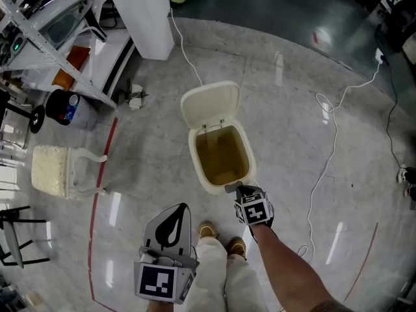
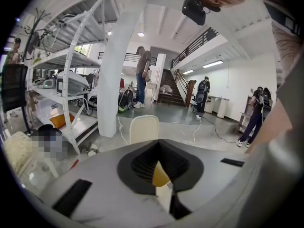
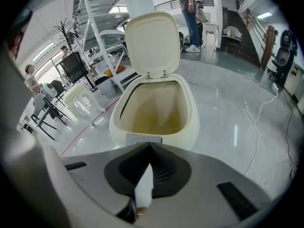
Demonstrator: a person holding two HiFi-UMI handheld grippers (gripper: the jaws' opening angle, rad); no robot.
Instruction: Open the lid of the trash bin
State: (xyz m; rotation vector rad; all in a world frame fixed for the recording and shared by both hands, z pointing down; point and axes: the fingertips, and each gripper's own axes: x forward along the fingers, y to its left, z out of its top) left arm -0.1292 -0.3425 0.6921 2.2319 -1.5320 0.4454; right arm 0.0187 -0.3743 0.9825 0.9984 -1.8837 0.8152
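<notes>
In the head view the right gripper covers the front rim of the trash bin and the left gripper hides the hand holding it, while in the left gripper view the jaws' housing hides the bin body below the lid.

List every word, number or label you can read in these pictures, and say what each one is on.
No text here can be read.
On the trash bin, the front plate: a faint mark, too blurred to read.
On the dark container by the shelving: a blue label, too small to read.
On the marker cube: a black-and-white pattern, no letters.
</notes>
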